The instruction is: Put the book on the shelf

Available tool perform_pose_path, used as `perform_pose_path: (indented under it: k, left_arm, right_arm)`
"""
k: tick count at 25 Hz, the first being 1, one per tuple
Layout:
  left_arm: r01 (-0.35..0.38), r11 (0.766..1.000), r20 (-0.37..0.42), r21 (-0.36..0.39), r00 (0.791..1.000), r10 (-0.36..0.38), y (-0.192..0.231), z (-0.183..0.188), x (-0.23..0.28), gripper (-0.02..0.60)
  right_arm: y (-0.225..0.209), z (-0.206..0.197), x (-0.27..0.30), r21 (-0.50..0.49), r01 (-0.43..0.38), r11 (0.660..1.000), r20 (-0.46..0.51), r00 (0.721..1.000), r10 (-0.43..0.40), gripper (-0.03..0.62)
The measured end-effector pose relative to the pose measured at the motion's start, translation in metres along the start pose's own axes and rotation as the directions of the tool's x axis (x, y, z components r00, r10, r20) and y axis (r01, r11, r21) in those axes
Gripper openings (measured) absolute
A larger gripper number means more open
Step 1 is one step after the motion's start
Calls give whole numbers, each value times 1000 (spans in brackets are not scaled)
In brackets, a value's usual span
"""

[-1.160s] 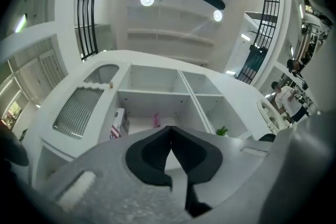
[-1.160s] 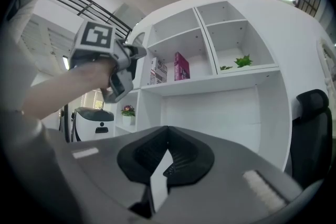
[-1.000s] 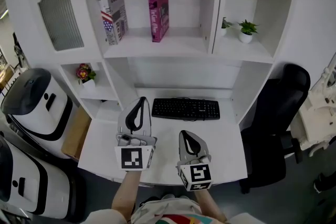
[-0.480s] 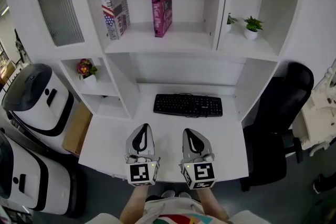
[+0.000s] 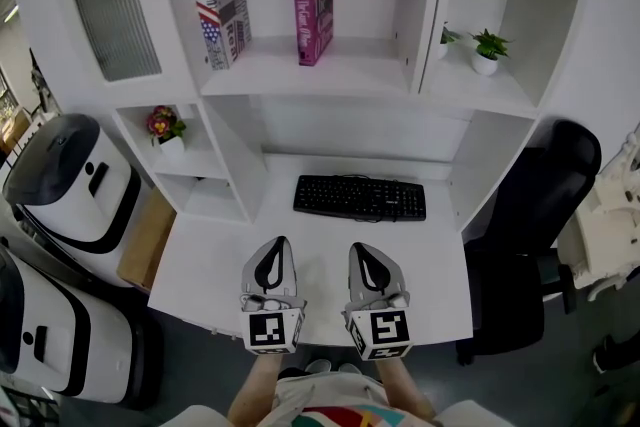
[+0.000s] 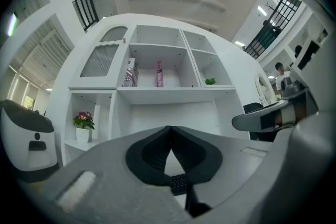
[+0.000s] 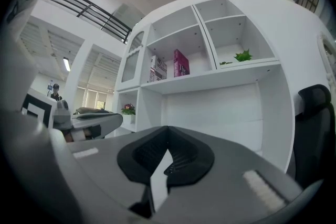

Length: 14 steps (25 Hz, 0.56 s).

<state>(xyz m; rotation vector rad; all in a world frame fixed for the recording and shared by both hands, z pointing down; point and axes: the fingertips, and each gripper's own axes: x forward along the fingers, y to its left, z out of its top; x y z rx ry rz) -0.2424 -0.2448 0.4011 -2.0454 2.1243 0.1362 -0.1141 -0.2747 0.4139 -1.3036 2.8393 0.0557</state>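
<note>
A magenta book (image 5: pixel 313 2) stands upright on the middle shelf (image 5: pixel 320 80), near its centre. A second book with a flag-patterned cover (image 5: pixel 221 5) leans against the shelf's left wall. Both books also show small in the left gripper view, the magenta book (image 6: pixel 159 73) beside the patterned one (image 6: pixel 130 73), and in the right gripper view as the magenta book (image 7: pixel 181 63). My left gripper (image 5: pixel 272 248) and right gripper (image 5: pixel 365 252) rest side by side low over the desk's front, both shut and holding nothing.
A black keyboard (image 5: pixel 360 198) lies on the white desk (image 5: pixel 210 260) beyond the grippers. Small green plants (image 5: pixel 486 52) stand in the right cubby, a flower pot (image 5: pixel 165 130) in the left one. A black chair (image 5: pixel 530 215) is at the right, white-and-black machines (image 5: pixel 70 185) at the left.
A second ago the left gripper was higher and further forward than the right; it has dropped back level with it. The view has tilted slightly, and the books have not moved.
</note>
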Motion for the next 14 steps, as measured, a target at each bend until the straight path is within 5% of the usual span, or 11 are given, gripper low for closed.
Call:
perform_pose_path:
  k: [14]
  left_arm:
    - [-24, 1000, 11, -4, 1000, 24, 17, -4, 5, 2]
  right_arm:
    - [4, -3, 11, -4, -10, 1000, -8, 1000, 10, 3]
